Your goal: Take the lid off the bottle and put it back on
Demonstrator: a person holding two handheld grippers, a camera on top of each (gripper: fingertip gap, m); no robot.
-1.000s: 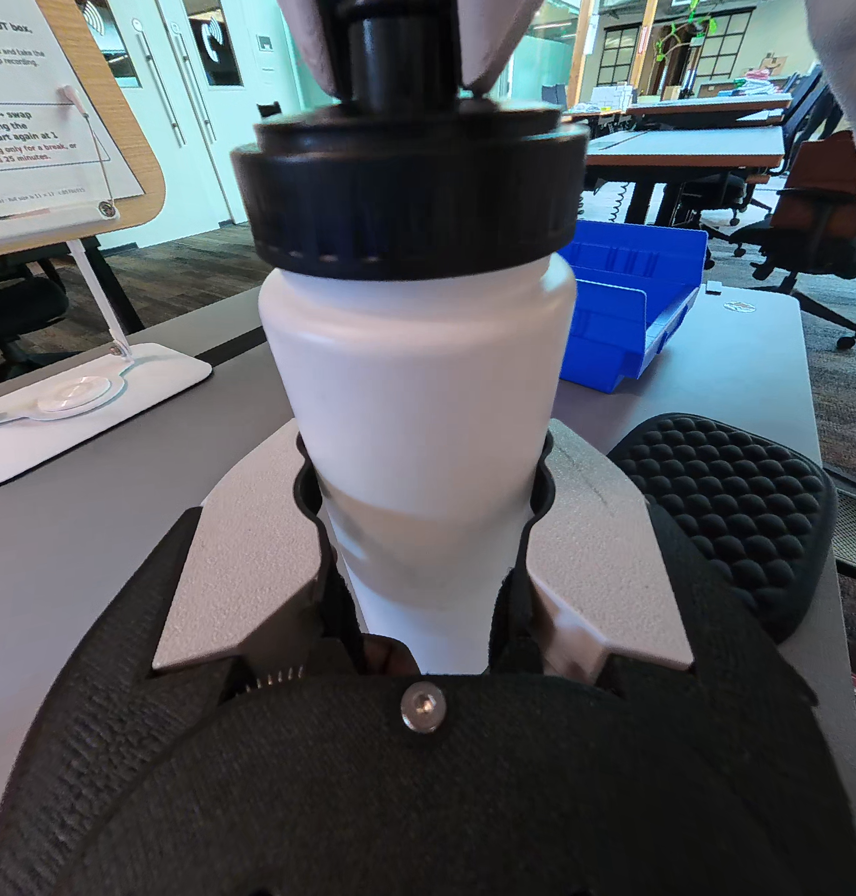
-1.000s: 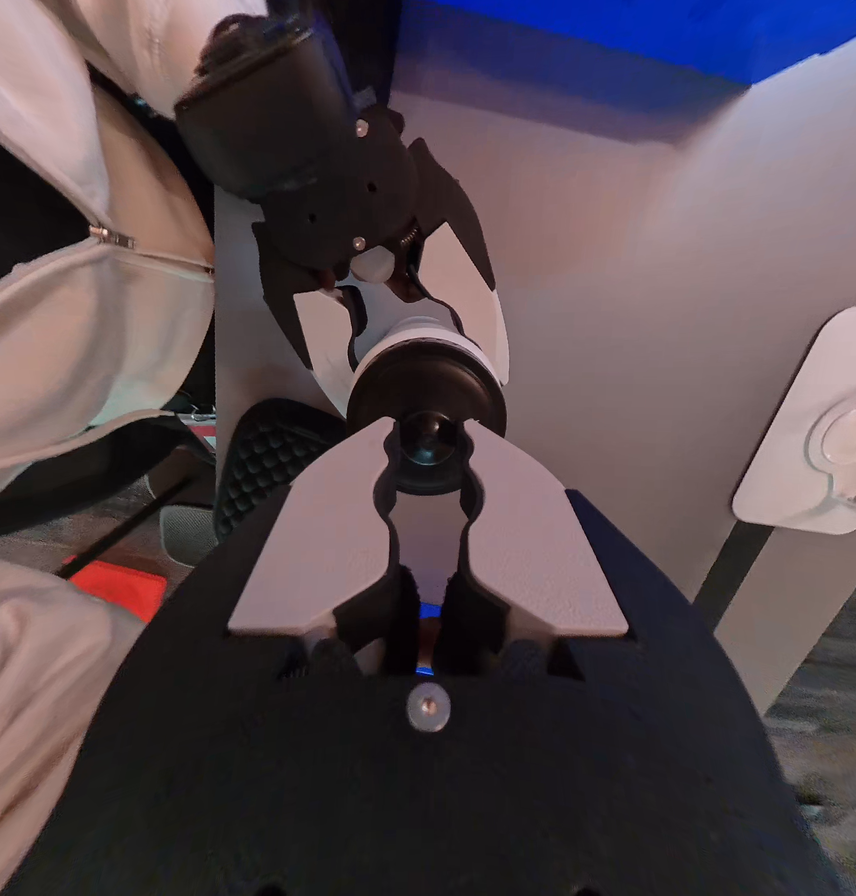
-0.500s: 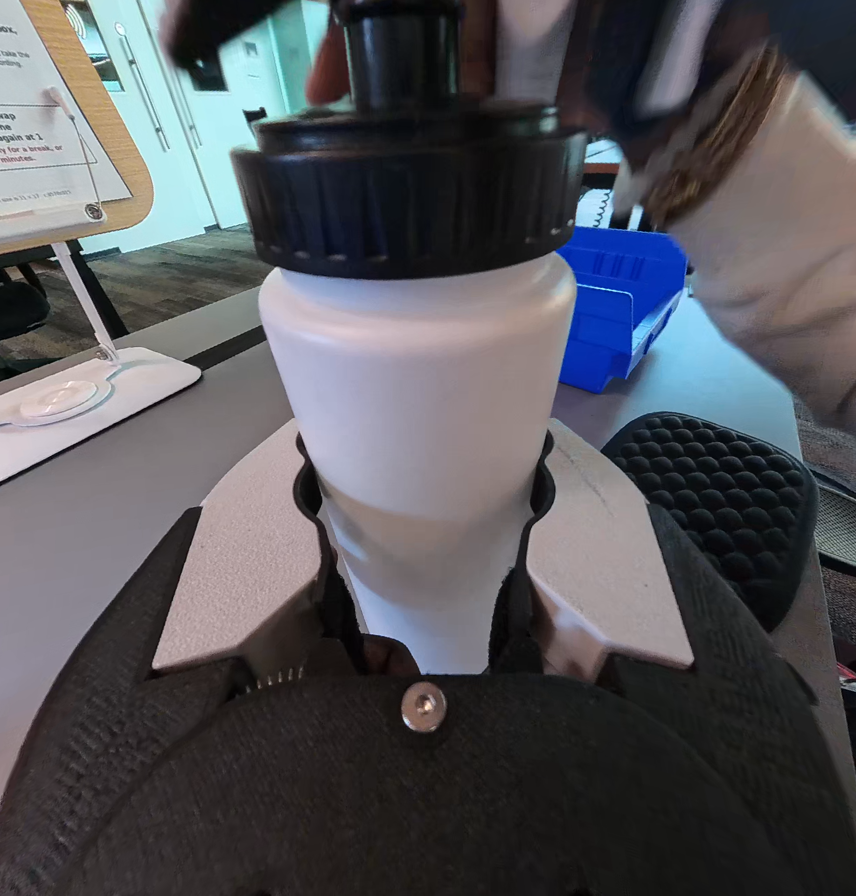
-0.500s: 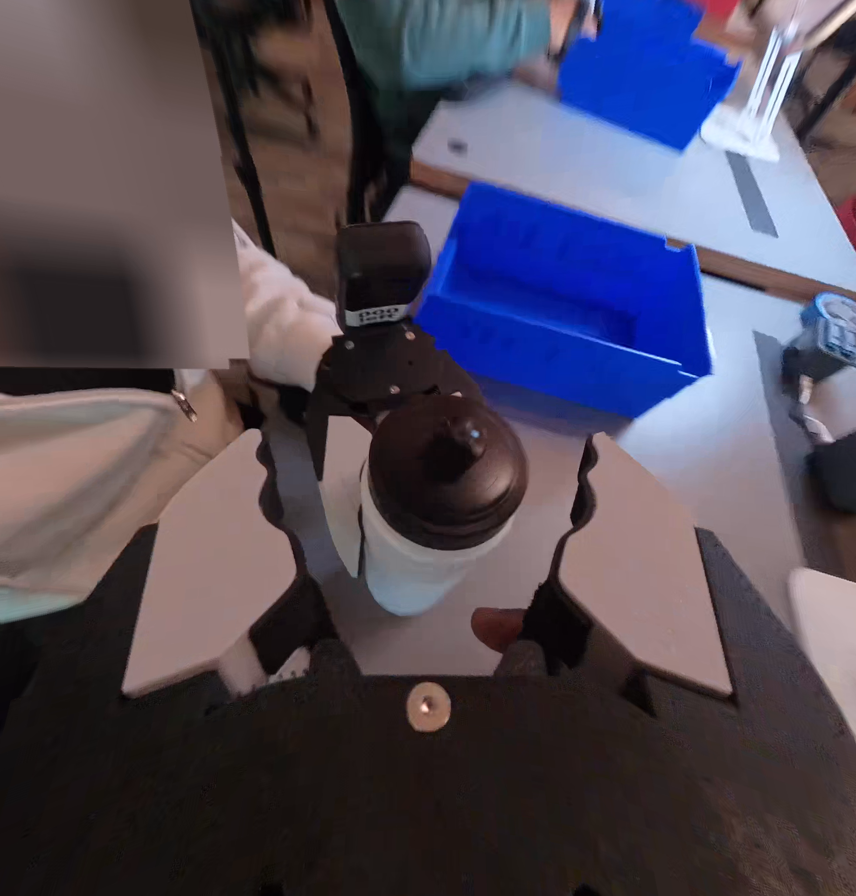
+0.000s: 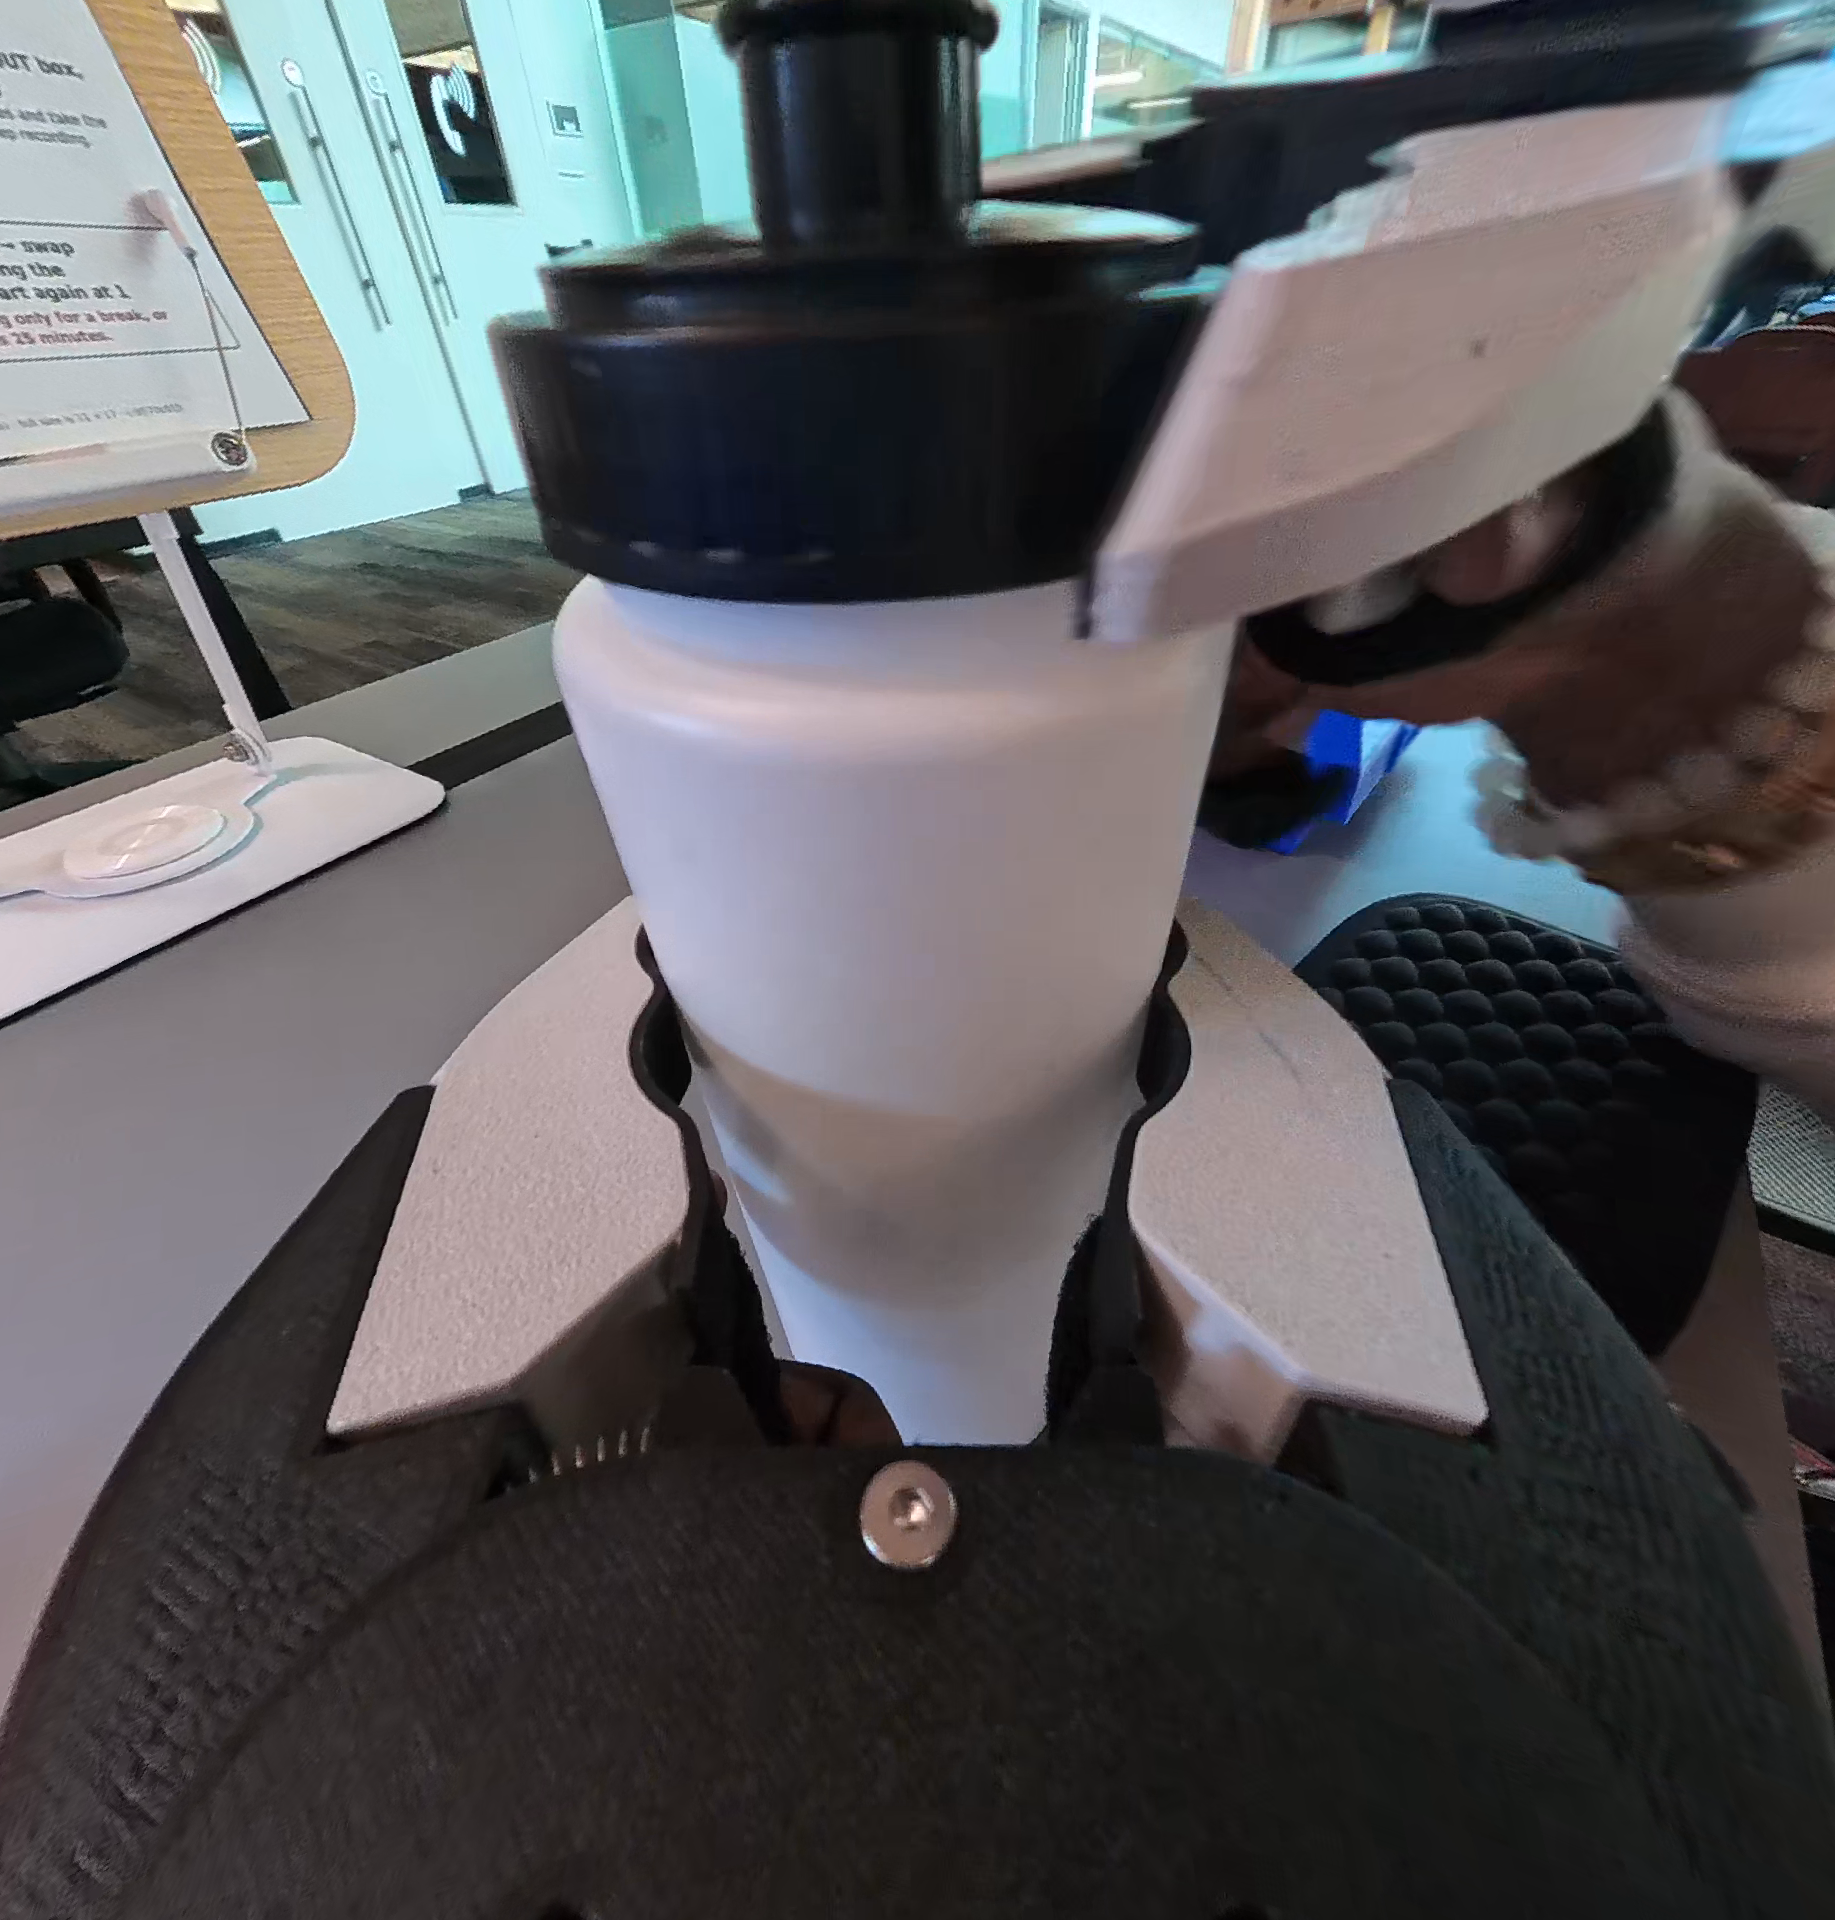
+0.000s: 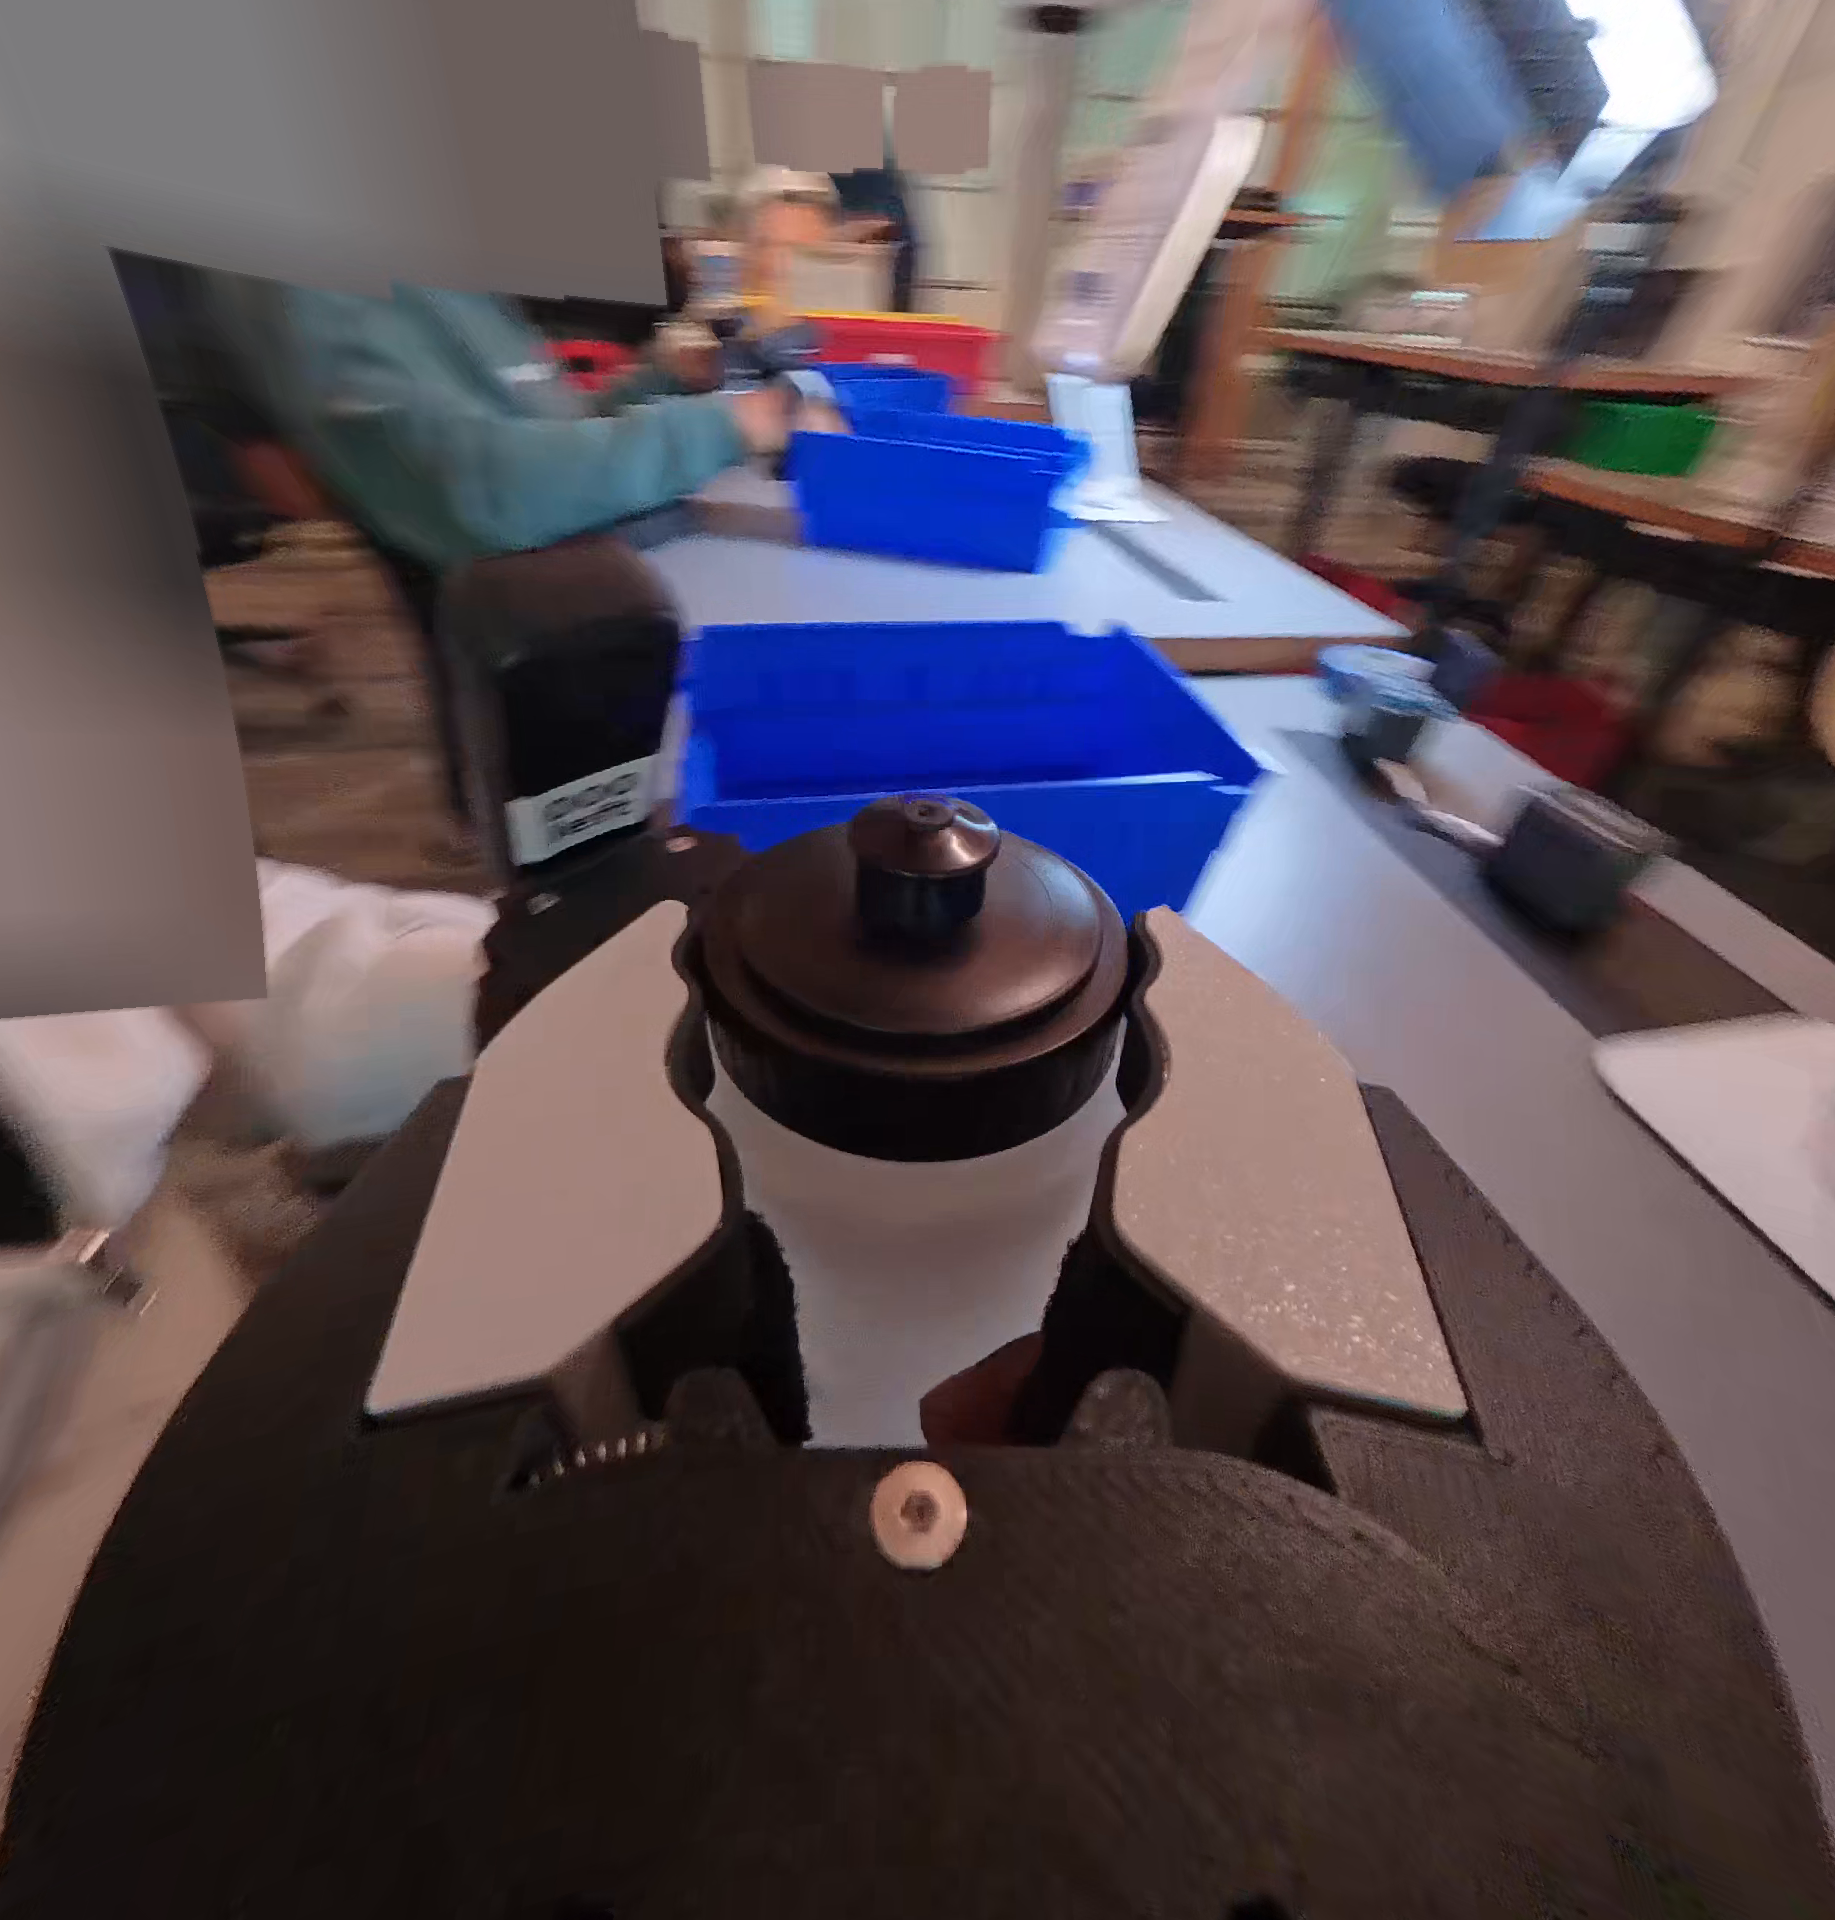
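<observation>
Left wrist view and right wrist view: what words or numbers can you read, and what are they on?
White sheet on the wooden board: printed black and red lines; I don't repeat writing.
Glass door: a round white symbol, no words.
White sticker on the black handle behind the bottle: too blurred to read.
Bottle and its lid: no writing shows.
</observation>
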